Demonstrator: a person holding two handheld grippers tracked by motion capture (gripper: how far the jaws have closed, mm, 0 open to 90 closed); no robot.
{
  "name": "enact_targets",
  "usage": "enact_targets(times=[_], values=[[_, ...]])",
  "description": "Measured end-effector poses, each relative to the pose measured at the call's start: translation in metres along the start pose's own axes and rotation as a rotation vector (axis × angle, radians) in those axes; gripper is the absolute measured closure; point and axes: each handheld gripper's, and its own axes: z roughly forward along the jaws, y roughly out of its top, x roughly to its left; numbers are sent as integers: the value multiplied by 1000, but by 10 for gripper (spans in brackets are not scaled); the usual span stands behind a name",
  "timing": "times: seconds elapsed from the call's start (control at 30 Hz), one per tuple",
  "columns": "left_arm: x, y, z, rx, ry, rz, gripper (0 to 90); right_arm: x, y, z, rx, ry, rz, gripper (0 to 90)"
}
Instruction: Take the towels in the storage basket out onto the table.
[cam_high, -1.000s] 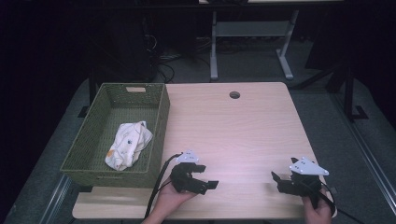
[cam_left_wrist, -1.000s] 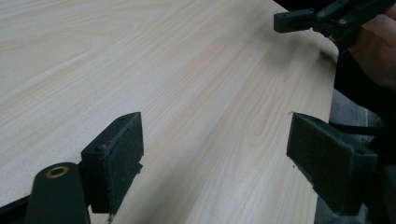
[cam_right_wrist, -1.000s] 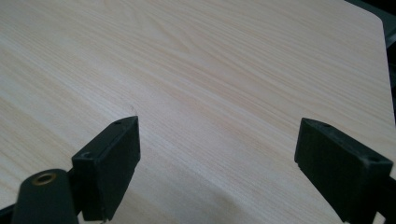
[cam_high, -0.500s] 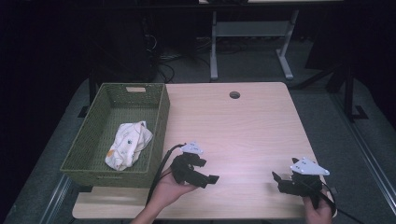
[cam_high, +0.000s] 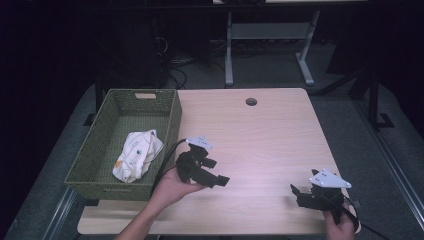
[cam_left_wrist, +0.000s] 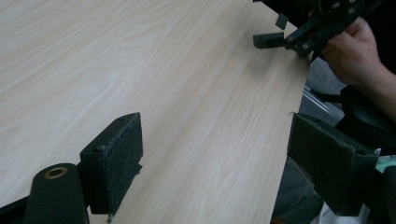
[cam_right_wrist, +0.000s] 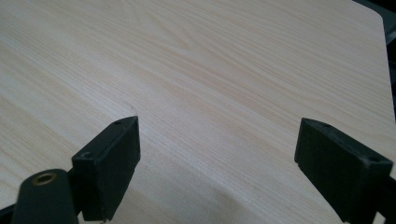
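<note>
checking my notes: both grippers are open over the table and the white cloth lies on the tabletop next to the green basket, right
Not quite. The white cloth lies inside the green basket, not on the table beside it; the high view shows this. The rest holds: left gripper and right gripper are both open over the table.

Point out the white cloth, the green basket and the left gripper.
white cloth (cam_high: 136, 155), high view, middle of the crumpled fabric
green basket (cam_high: 173, 116), high view, right wall
left gripper (cam_high: 223, 179), high view, between the open jaw tips
</note>
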Motion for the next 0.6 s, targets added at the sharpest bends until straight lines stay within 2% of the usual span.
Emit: enact_targets(times=[0.13,0.2,0.3,0.4,0.6], values=[[9,12,-24,0,7,-11,203,-1,0,0,2,4,1,139],[10,13,-27,-1,10,-11,206,-1,0,0,2,3,0,139],[17,22,-47,-10,10,-21,205,-2,-2,-1,3,3,1,139],[23,25,-56,-19,4,-31,208,-3,-3,-3,3,-1,8,139],[43,23,-79,-26,17,-78,212,-3,-3,-2,2,-12,9,139]])
